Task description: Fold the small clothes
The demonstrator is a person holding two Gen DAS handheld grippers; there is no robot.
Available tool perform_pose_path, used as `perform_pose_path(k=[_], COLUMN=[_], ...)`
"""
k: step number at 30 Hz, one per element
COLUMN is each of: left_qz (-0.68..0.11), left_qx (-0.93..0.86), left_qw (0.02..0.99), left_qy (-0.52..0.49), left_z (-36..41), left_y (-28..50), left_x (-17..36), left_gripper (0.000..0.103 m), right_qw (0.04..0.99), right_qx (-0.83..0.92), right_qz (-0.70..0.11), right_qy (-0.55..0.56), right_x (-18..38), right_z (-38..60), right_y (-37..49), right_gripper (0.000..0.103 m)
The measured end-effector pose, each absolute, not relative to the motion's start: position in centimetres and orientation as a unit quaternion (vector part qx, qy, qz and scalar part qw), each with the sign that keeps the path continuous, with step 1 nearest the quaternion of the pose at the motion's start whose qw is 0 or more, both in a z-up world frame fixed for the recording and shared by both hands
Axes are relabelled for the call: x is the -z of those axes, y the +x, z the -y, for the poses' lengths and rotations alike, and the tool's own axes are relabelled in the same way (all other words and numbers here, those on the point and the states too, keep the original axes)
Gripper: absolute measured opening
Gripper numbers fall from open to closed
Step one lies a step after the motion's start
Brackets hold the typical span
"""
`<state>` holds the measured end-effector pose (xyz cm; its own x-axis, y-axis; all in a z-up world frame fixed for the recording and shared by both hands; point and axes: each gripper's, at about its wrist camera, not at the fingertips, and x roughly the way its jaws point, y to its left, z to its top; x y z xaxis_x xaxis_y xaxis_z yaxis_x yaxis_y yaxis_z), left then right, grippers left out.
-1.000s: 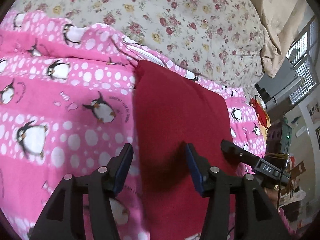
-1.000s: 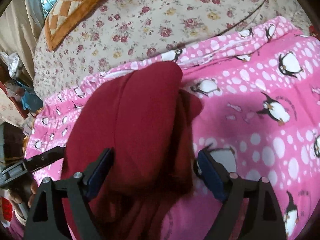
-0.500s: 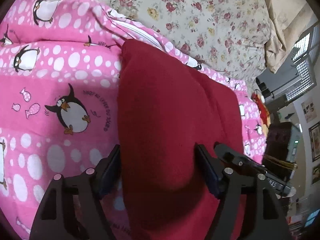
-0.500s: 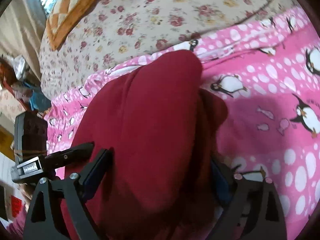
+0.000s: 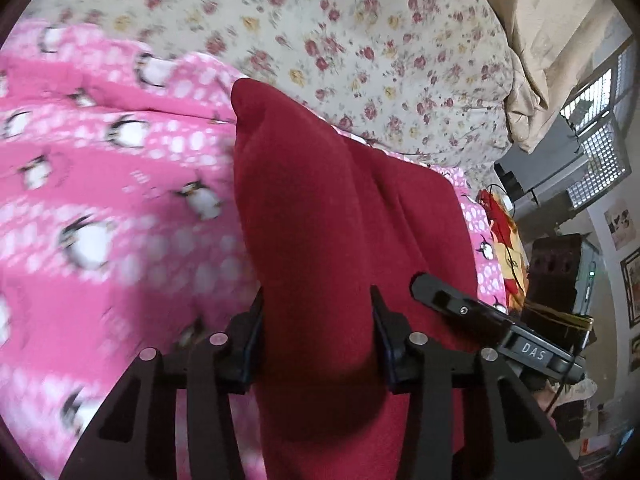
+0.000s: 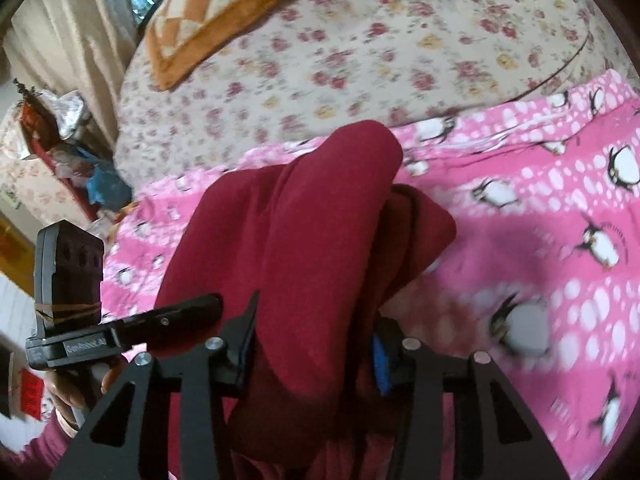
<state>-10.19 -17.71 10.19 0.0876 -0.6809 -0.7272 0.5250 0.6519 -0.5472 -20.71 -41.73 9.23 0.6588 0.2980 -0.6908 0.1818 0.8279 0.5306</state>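
Over pink blanket [image 5: 100,200], both grippers apparently clamp red garment [image 5: 320,220].

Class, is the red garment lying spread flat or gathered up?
Gathered up: the red garment bunches in thick folds between both hand-held grippers, left and right.

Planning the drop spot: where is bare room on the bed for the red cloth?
Both grippers, left and right, pinch the red cloth. Free: pink penguin blanket to the cloth's left in the left view; floral sheet beyond, up to the orange cushion. Crowded: bedside clutter past the blanket's right edge.
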Motion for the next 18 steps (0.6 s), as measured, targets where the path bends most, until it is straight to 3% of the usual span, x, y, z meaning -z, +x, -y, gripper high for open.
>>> perform_pose_path(k=[7,8,10,11,12,18], left_qz=[-0.574,-0.584,-0.589,-0.588,-0.583,-0.536], left_qx=[0.345,0.332,0.321,0.323,0.326,0.291], left_qw=[0.74,0.738,0.737,0.736,0.736,0.79], left_qy=[-0.059,-0.065,-0.083,-0.092,-0.105,-0.058], left_z=[12.5,12.1,11.3,11.1,10.8,10.3], left_y=[-13.0,-13.0,-12.9,-12.9,-13.0,-14.8], left_x=[-7.7,-6.5,-4.7,-4.4,-4.2,-7.1], left_gripper=[0.027,0.029,0.045,0.047,0.048,0.049], right_qw=[0.839,0.838,0.847,0.853,0.859,0.88], right_qx=[-0.078,-0.071,-0.039,-0.027,-0.02,0.002], right_qz=[-0.441,-0.451,-0.474,-0.479,-0.474,-0.445], right_qy=[0.308,0.298,0.238,0.204,0.192,0.166], right_x=[-7.7,-6.8,-5.4,-4.9,-4.9,-9.5], right_z=[35.4,34.6,33.4,33.0,32.9,33.1], right_y=[-22.4,-22.5,-22.3,-22.3,-22.7,-25.9], right_gripper=[0.049,0.055,0.065,0.074,0.075,0.075])
